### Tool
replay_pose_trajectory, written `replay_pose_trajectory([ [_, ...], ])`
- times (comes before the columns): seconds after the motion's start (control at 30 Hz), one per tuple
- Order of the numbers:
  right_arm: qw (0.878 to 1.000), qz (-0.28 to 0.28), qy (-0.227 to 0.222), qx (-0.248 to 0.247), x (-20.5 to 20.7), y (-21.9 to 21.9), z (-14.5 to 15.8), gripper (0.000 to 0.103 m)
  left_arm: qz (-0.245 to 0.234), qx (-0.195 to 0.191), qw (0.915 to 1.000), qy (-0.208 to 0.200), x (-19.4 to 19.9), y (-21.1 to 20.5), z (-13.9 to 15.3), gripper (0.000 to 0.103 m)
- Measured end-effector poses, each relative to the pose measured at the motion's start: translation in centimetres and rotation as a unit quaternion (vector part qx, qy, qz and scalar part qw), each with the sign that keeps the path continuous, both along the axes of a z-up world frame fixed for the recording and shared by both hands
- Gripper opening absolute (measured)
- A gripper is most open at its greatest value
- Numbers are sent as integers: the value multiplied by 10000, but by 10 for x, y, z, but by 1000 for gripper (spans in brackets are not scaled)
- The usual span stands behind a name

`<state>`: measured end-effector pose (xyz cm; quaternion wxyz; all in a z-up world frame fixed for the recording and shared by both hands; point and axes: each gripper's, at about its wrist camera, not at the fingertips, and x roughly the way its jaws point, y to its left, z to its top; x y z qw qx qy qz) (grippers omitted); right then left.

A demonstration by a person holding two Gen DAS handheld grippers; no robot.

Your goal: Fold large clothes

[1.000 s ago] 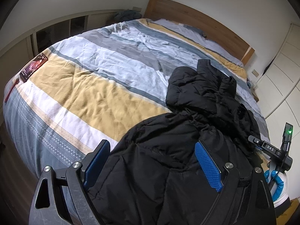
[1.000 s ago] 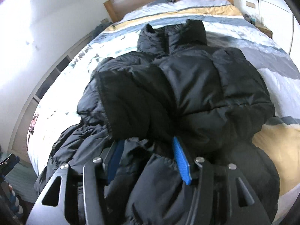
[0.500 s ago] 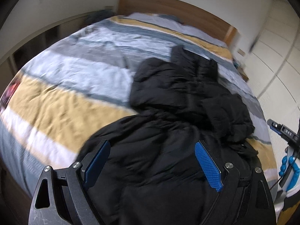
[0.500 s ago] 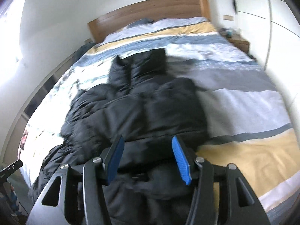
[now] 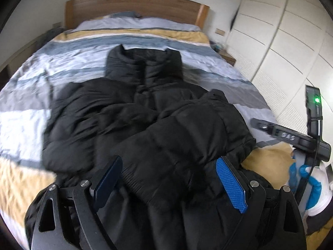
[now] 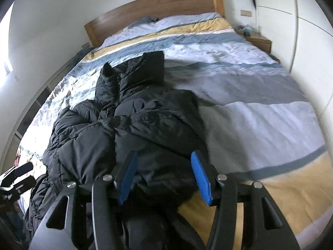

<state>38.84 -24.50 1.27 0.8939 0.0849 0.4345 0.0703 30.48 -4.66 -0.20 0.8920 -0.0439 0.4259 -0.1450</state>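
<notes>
One black jacket [image 5: 145, 120] lies on our bed [image 5: 31, 108], collar toward the wooden headboard [image 5: 133, 6], sleeves folded in over the chest, hem hanging toward the foot end. It sits on a duvet [image 6: 249, 108] striped in grey, white, blue and yellow, creased all over. We see a pale pillow [image 5: 135, 24] under the headboard, white walls behind it, and a run of cream wardrobe doors [image 5: 291, 41] along one side. A small wooden nightstand [image 6: 260, 40] stands between bed and wardrobe, with small items on top that we cannot make out. On the other side, low shelving [image 6: 31, 112] runs along the wall under bright window light.

Our left tool [image 5: 168, 185] hovers over the jacket's lower part with its blue pads wide apart, nothing pinched. Our right tool [image 6: 164, 179] hangs above the jacket's edge with its pads partly apart; no fabric is clamped between them.
</notes>
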Motion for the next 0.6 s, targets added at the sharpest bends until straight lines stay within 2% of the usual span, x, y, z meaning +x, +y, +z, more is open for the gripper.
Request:
replay_pose_trajectory([
  [0.17, 9994, 222, 250, -15, 25, 24, -40, 52, 129, 137, 9992, 348, 36, 1, -47, 91],
  [0.27, 9991, 258, 346, 12, 30, 23, -60, 52, 163, 93, 9986, 485, 42, 11, -69, 90],
  [0.43, 9989, 209, 403, -66, 30, 11, -72, 52, 29, 154, 9991, 397, 37, 12, -74, 90],
  [0.6, 9984, 77, 487, -291, 26, 1, -67, 52, 3, 167, 9989, 438, 33, 14, -65, 91],
])
